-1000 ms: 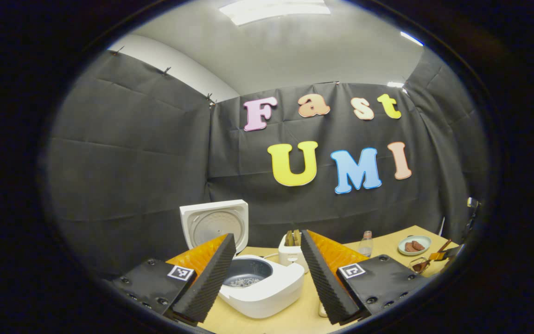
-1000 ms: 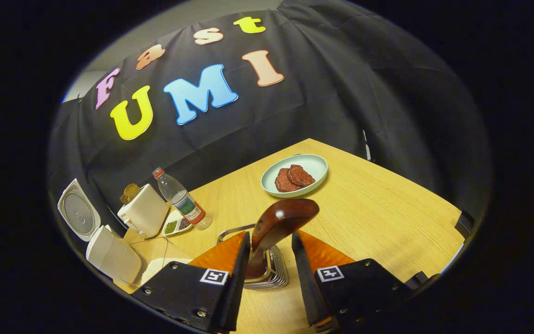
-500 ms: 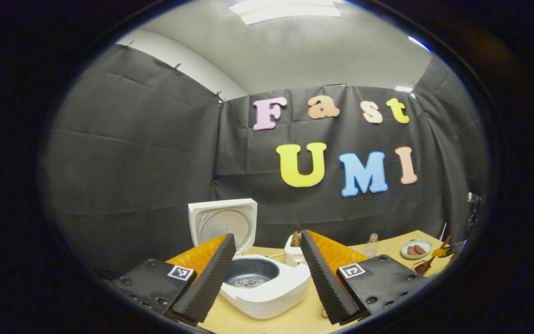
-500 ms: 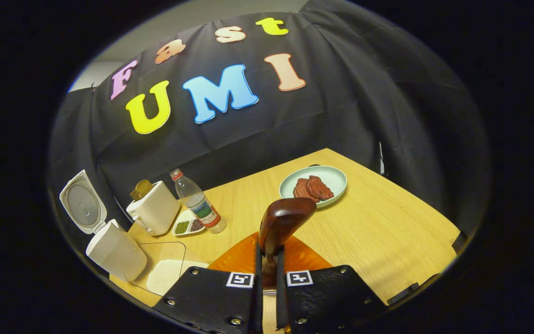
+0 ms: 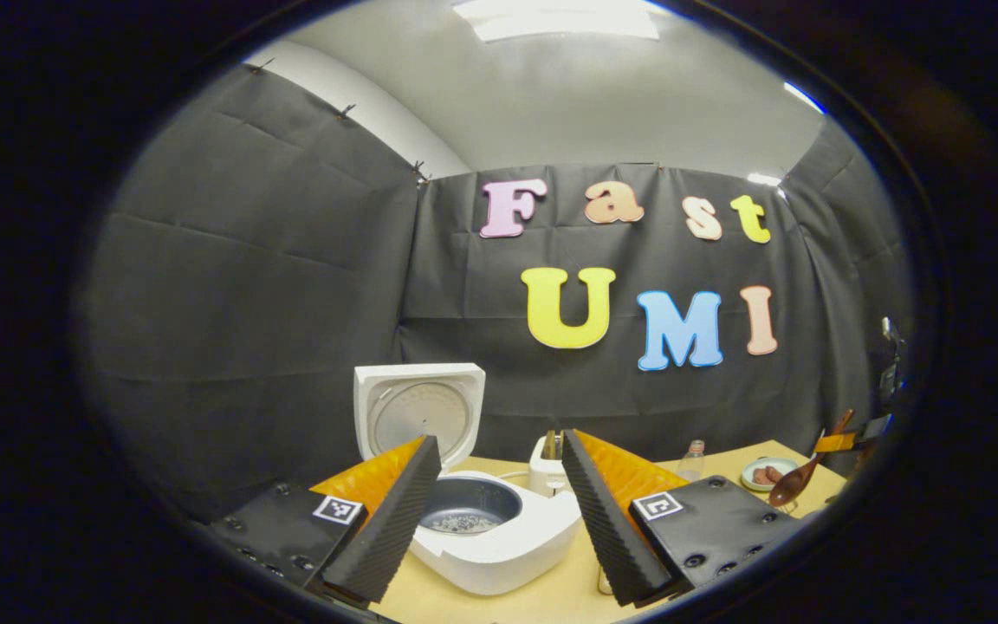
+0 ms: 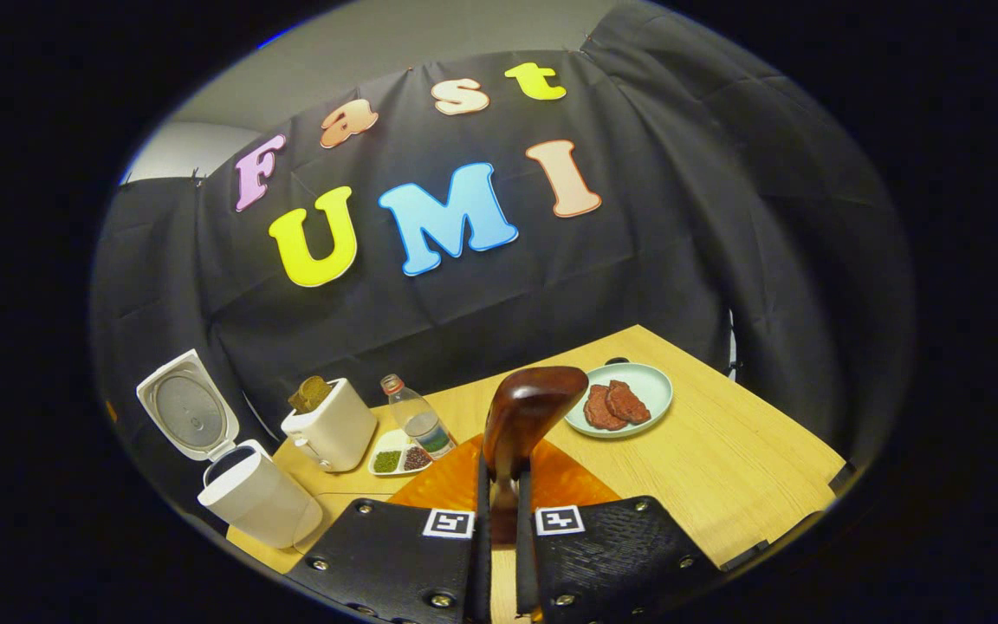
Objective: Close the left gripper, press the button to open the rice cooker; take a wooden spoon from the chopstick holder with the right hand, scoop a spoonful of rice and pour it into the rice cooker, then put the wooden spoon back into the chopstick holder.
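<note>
Holding the wooden spoon (image 6: pixel 527 414) by its handle right now, my right gripper (image 6: pixel 499 520) fingers clamped down on the shaft with the bowl end sticking up and forward past the fingertips. My left gripper (image 5: pixel 499 520) is hanging with its fingers spread wide and nothing between them, and the rice cooker (image 5: pixel 490 529) is sitting right ahead between them, lid (image 5: pixel 418 414) flipped up, a few grains showing in the pot.

From the right fingers, that cooker (image 6: pixel 261 498) is off to the left and below, on the table (image 6: pixel 724 459). I can't see the rice container from here.

Handling-wise I'm guessing the spoon is light and stiff, no flex, but it's glossy, so it looks slippery and could twist in the grip once loaded. Gripping the narrow shaft close to the bowl seems right to me; farther back and it'd lever around.

Plate (image 6: pixel 620 400) of patties is sitting ahead to the right; bottle (image 6: pixel 419 419) and toaster (image 6: pixel 330 426) are ahead left.
</note>
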`<state>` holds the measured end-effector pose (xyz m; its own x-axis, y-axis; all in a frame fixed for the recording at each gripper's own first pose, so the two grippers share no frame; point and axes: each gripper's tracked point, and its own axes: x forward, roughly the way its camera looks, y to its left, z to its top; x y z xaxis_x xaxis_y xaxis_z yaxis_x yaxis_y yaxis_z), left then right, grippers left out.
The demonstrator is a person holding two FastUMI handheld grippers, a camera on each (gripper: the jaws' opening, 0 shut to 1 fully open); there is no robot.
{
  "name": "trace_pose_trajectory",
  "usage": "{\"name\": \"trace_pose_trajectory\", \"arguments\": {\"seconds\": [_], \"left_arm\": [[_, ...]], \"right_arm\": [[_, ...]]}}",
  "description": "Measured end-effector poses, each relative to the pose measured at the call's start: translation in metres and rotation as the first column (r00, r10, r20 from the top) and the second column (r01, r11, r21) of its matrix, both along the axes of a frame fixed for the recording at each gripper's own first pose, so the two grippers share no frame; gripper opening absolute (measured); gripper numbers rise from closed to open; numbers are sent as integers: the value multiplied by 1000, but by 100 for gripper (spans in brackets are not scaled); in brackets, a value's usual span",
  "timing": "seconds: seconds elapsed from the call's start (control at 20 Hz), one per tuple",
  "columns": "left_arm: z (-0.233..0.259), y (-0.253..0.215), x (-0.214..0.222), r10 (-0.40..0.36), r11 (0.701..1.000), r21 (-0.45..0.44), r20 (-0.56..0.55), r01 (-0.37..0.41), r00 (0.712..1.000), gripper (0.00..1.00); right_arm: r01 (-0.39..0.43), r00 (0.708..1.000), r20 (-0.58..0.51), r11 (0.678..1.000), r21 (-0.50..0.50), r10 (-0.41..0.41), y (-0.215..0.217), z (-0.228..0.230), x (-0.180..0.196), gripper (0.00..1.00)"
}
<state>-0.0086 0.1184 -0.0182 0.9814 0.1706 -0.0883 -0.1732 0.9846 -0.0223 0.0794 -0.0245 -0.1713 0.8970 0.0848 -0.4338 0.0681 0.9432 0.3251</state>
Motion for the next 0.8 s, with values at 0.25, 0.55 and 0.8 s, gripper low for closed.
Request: {"name": "trace_pose_trajectory", "arguments": {"seconds": [0.25, 0.55, 0.8], "left_arm": [[-6, 18, -4, 0, 1000, 2, -16, 0, 1000, 98], [-17, 48, -18, 10, 1000, 6, -31, -10, 999, 98], [-24, 83, -34, 46, 998, 45, -51, -43, 998, 99]], "right_arm": [[-61, 997, 46, 998, 26, 59, 44, 18, 6, 12], [-144, 989, 48, 989, 27, 143, 103, -1, 4, 11], [-169, 985, 23, 986, 11, 169, 137, -31, 3, 11]]}}
